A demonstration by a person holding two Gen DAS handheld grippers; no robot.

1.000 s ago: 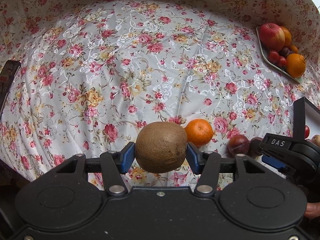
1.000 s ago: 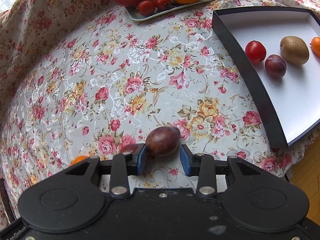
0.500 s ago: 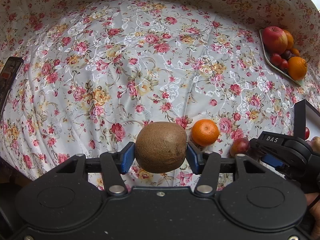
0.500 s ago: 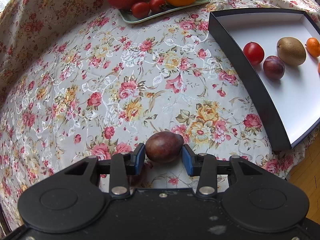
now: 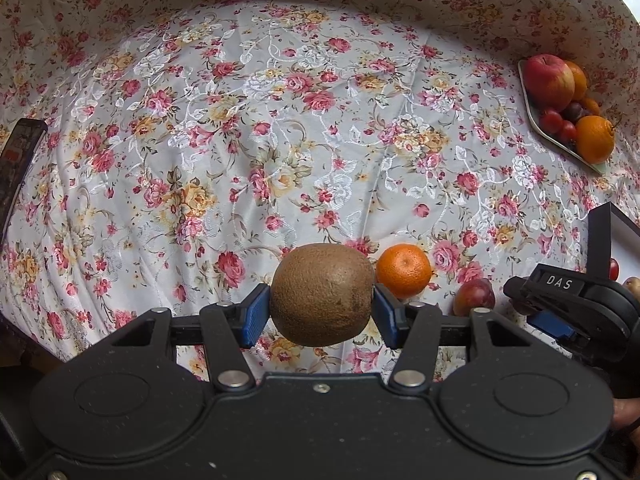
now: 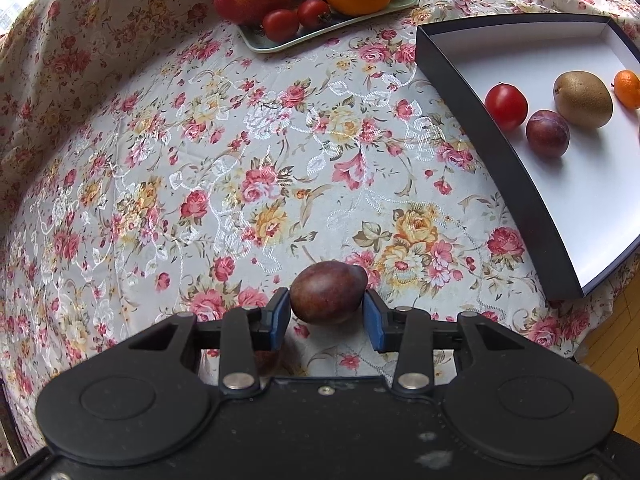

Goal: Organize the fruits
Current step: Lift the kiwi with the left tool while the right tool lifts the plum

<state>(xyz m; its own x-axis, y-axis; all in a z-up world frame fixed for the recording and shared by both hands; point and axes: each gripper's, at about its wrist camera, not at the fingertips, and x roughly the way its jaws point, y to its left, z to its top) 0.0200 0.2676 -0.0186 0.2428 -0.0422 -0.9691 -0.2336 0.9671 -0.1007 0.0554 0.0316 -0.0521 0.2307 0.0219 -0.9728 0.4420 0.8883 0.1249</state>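
At the far left rim of your left wrist view a dark flat object (image 5: 18, 168) lies at the bench edge, and a wide stretch of floral tablecloth (image 5: 248, 128) runs open beyond your left tool (image 5: 321, 312), whose blue pads are clamped on a kiwi (image 5: 322, 294) held above the cloth. Just right of it a mandarin (image 5: 404, 270) sits on the cloth, then a plum (image 5: 475, 297), gripped by your right tool (image 5: 532, 308), which bears the letters "DAS". In the right wrist view your right tool (image 6: 326, 312) is closed on that plum (image 6: 328, 292), with open cloth ahead. The green plate (image 6: 280, 42) of apple, oranges and tomatoes stands at the far edge. To the right, the black-walled box (image 6: 492, 148) with its white floor holds a tomato (image 6: 506, 106), a second plum (image 6: 547, 133), a second kiwi (image 6: 583, 99) and a small mandarin (image 6: 628, 88), each apart; its near corner overhangs the bench edge.
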